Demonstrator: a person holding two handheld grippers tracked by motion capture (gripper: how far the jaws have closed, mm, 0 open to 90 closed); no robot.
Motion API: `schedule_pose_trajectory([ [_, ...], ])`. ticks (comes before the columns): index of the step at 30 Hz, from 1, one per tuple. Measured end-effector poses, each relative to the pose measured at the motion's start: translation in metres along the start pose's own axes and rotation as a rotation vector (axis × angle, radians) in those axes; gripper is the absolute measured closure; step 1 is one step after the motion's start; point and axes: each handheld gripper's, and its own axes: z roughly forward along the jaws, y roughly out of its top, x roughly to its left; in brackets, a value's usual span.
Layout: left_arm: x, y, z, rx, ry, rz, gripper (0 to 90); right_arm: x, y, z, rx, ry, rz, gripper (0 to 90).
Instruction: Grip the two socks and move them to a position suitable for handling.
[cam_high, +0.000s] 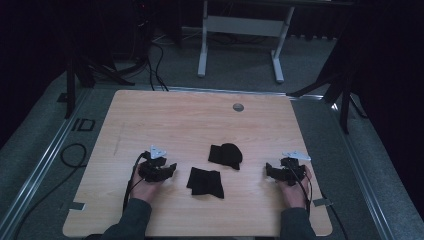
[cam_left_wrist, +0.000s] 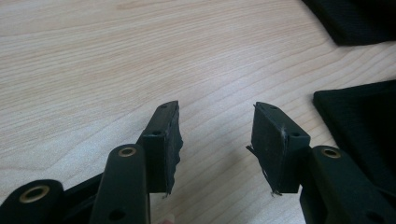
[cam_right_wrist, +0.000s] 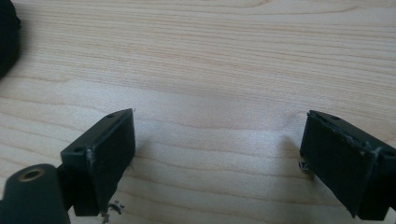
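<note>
black cloths (cam_high: 206, 182) lie partly cut off beside left tool (cam_left_wrist: 215, 140).

Two black folded cloths (cam_high: 205, 183) (cam_high: 225, 155) flat, just apart, mid-table (cam_high: 175, 120).

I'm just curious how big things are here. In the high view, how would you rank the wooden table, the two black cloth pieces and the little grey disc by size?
1. Wooden table, by far the largest.
2. The two black cloth pieces, near and far: they look about alike, so I won't rank them.
3. Grey disc, the smallest.
</note>
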Motion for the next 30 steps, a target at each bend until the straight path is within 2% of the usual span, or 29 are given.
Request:
schedule_pose_trajectory([
  [7,-0.002,0.0,0.0,0.001,-0.005,0.004,53.4,0.002,-0.001,-0.001,-0.001,-0.012,0.01,10.4],
  [17,-0.001,0.0,0.001,0.0,-0.011,-0.013,53.1,0.003,-0.003,-0.003,-0.001,-0.019,0.018,10.4],
  [23,-0.002,0.0,0.001,0.0,-0.009,-0.012,52.8,0.007,-0.004,-0.007,-0.002,-0.016,0.015,21.1],
  [24,-0.002,0.0,0.001,-0.001,-0.011,-0.014,52.8,0.008,-0.004,-0.009,0.0,-0.011,0.007,28.6],
  [25,-0.002,0.0,0.001,-0.002,-0.011,-0.016,52.8,0.009,-0.004,-0.01,0.0,-0.008,0.003,31.7],
  [30,-0.001,0.001,0.001,-0.002,-0.014,-0.021,52.7,0.014,-0.004,-0.015,0.006,0.013,-0.026,42.1],
])
